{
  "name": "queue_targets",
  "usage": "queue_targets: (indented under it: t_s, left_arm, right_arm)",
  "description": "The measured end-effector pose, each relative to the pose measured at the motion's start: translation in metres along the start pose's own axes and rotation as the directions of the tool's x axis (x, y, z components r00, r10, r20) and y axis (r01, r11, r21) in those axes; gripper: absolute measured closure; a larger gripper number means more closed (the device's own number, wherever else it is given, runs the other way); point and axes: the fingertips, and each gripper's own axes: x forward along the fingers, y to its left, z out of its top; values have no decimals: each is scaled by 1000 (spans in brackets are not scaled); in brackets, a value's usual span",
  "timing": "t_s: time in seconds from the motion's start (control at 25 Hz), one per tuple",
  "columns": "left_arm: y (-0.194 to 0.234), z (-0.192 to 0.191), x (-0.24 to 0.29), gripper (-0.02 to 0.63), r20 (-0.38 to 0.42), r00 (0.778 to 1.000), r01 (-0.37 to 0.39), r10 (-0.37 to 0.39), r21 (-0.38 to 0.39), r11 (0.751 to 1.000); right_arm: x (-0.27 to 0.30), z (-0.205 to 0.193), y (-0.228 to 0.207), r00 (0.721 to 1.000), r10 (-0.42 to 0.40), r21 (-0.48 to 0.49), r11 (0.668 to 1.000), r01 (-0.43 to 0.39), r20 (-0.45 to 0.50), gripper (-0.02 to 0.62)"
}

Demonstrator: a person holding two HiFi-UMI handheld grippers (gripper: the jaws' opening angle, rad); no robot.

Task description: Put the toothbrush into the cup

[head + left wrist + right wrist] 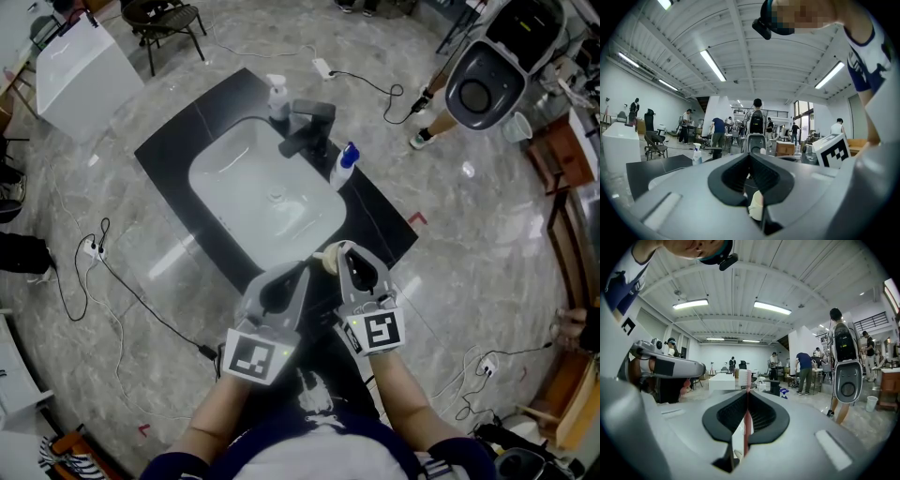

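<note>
White rectangular basin [239,178] lay ahead of both fingertips; left gripper [750,157] sat pinched closed, a cream lump [756,206] low in its gap; right gripper [746,397] clamped the pink white-bristled toothbrush [746,425] upright between its pads, a narrow hold, so it could pivot loose

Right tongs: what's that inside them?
A pink toothbrush, pinched between the right tongs; its bristle head pokes past the tips. The handle's lower end is hidden under them.
</note>
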Motion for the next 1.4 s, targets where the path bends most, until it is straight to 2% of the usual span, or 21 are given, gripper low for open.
queue_targets:
  t_s: [0.6, 0.88, 1.08, 1.4]
  left_arm:
    - [-7, 16, -4, 606, 65, 998, 10, -15, 66, 998]
    - [-6, 16, -5, 606, 69, 998, 4, -8, 60, 998]
    - [-4, 14, -4, 606, 63, 998, 0, -3, 60, 998]
    - [-2, 11, -4, 606, 53, 999, -2, 0, 44, 999]
  right_arm:
    - [3, -19, 4, 999, 32, -31, 999, -33, -24, 584]
    - [6, -15, 6, 999, 41, -12, 999, -41, -13, 584]
    - [7, -21, 7, 998, 51, -69, 996, -53, -29, 584]
    - [10, -27, 7, 997, 52, -57, 997, -55, -57, 584]
